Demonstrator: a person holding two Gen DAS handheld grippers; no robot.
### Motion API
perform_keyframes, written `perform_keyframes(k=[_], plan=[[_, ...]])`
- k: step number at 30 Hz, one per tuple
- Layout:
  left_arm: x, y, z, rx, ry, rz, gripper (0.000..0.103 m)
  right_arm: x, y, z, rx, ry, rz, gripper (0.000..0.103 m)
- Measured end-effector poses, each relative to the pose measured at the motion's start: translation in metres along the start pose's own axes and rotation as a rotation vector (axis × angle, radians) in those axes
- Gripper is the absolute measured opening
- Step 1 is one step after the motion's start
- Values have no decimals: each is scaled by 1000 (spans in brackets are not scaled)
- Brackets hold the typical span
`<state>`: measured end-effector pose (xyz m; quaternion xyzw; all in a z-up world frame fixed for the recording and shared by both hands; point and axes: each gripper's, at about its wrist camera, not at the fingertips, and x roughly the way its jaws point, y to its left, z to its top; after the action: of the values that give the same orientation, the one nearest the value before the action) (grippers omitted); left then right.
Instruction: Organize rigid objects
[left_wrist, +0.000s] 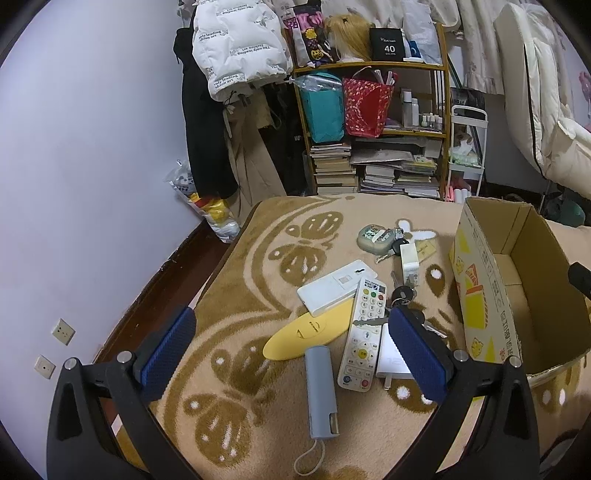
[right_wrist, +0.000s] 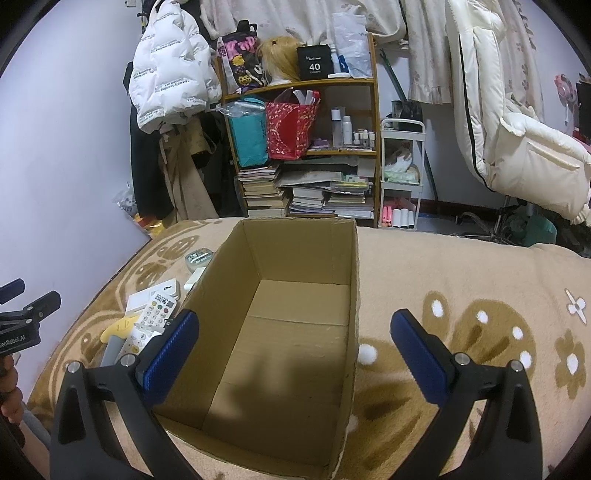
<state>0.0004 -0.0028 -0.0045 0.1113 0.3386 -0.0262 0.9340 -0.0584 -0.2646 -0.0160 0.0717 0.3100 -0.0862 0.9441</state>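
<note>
Blanket (left_wrist: 229, 369) clutter beside box (right_wrist: 295, 332)

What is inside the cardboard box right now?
Nothing shows inside the cardboard box: the right wrist view sees only its bare floor and walls. The near wall hides the closest strip of floor, so that part cannot be checked.

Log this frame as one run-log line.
stage: before first pick | left gripper: open over remote | right gripper: open over cardboard box | box: empty | items on blanket
</note>
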Motion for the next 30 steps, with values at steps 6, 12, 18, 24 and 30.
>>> perform_keyframes(k=[6, 12, 18, 24, 30], plan=[[1, 0, -2, 2, 0, 5, 103, 1, 1, -1, 0, 0, 2, 103], [1, -1, -2, 3, 0, 5, 103, 2, 1, -1, 1, 2, 1, 103], [0, -1, -2, 13, -6, 11, 103, 3, 1, -2, 2, 3, 1, 103], [1, -2, -2, 12, -4, 10, 103, 0, -2, 1, 2, 4, 1, 103], [2, -3, -2, 15, 2, 11, 103, 4, 1, -3, 3, 5, 2, 103]])
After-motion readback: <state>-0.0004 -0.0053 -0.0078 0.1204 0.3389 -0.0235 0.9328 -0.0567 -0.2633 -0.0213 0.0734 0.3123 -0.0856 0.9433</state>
